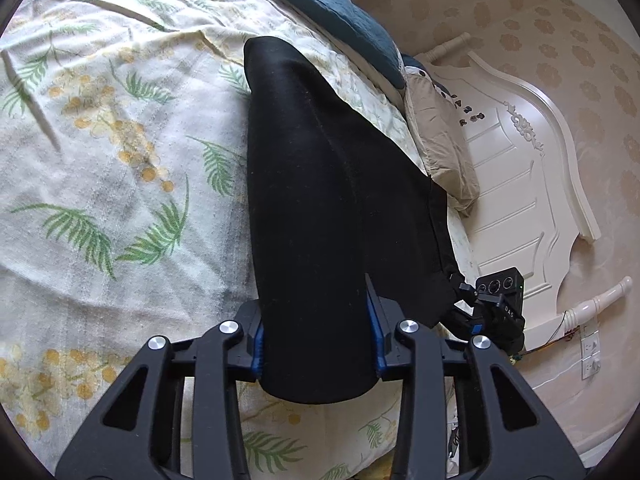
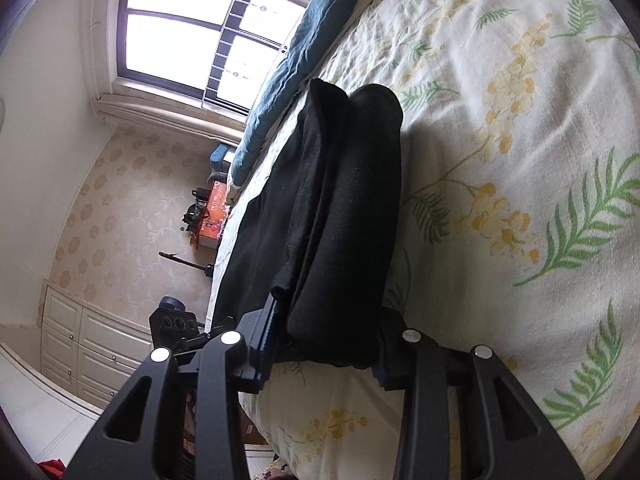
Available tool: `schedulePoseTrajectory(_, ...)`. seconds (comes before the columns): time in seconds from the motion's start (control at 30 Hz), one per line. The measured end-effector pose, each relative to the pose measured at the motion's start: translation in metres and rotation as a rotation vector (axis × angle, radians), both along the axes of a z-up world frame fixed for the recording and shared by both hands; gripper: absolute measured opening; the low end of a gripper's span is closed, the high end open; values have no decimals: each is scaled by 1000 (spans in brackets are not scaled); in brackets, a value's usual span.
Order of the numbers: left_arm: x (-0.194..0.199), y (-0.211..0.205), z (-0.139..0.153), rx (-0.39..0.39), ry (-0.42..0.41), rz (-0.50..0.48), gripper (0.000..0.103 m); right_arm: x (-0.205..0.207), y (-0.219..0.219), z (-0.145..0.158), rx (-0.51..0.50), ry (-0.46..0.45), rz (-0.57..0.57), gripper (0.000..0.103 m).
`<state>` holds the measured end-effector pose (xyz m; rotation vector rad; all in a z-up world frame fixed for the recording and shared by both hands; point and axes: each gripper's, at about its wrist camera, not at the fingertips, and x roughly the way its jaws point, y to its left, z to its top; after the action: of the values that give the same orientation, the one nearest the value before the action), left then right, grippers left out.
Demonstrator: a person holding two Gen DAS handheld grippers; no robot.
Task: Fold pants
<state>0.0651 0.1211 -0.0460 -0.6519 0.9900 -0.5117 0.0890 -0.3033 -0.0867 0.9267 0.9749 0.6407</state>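
Black pants (image 1: 320,200) lie folded lengthwise on a floral bedspread (image 1: 120,160). My left gripper (image 1: 318,344) is shut on one end of the pants, the cloth bunched between its blue-padded fingers. My right gripper (image 2: 328,344) is shut on the other end of the pants (image 2: 340,220), which stretch away from it in layered folds. The right gripper also shows in the left wrist view (image 1: 492,308) at the pants' far corner. The left gripper shows in the right wrist view (image 2: 180,328) beside the bed's edge.
A dark blue quilt (image 1: 340,8) and a beige pillow (image 1: 440,148) lie near the white headboard (image 1: 520,168). In the right wrist view, a window (image 2: 192,36), white drawers (image 2: 88,344) and an orange box (image 2: 214,216) stand beyond the bed's edge.
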Motion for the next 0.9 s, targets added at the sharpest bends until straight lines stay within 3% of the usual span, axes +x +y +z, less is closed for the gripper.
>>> schedulePoseTrajectory(0.6,-18,11,-1,17,-23,-11,38,-10,9,-4,-6,-3,29,39)
schedulePoseTrajectory(0.7,-18,13,-5,-5,-48,-13,56,-11,9,-2,-30,1,40,50)
schedulePoseTrajectory(0.77,-23,20,-6,-18,-67,14,78,-13,6,2,-16,-11,37,62)
schedulePoseTrajectory(0.8,-26,25,-5,-43,-80,18,81,-16,1,5,-6,-19,20,69)
schedulePoseTrajectory(0.83,-29,29,-5,-65,-85,14,88,-19,-6,8,3,-24,-1,71)
schedulePoseTrajectory(0.9,-35,41,-6,-113,-90,24,91,-24,-21,10,7,-26,-41,74)
